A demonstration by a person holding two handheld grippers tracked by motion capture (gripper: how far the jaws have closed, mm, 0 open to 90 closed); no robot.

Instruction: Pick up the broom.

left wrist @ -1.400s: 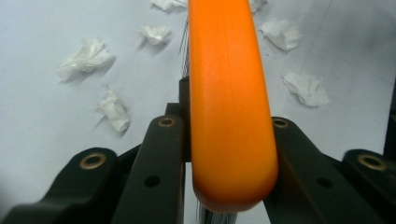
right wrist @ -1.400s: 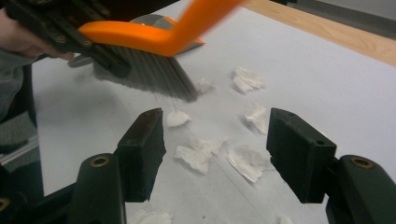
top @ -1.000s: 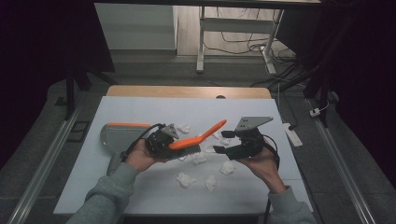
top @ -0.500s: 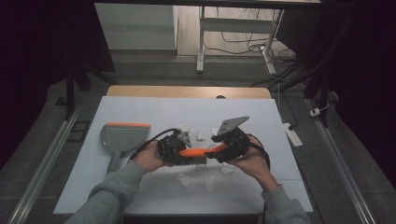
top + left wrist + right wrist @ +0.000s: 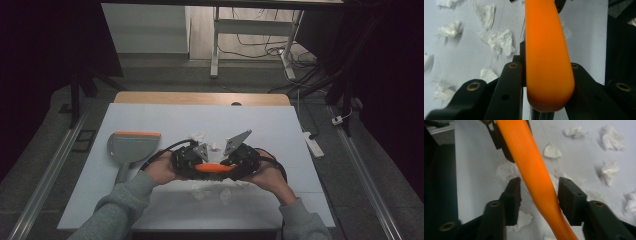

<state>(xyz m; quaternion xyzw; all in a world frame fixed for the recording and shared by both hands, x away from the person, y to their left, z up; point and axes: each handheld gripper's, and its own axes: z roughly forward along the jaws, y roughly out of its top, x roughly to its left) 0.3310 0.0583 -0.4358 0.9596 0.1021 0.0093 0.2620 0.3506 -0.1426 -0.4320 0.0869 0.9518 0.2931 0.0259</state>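
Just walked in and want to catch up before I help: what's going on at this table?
A person holds a tool in each hand over a white table strewn with crumpled tissue scraps. The left tool is clamped on the wide end of an orange brush handle. The right tool has its jaws open around the thinner part, with a gap at each side. A grey dustpan with an orange edge lies at the left of the table.

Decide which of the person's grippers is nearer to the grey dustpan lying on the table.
Left. The left gripper sits just right of the grey dustpan, clamped on the orange brush handle. The right gripper is beyond the handle, farther right.
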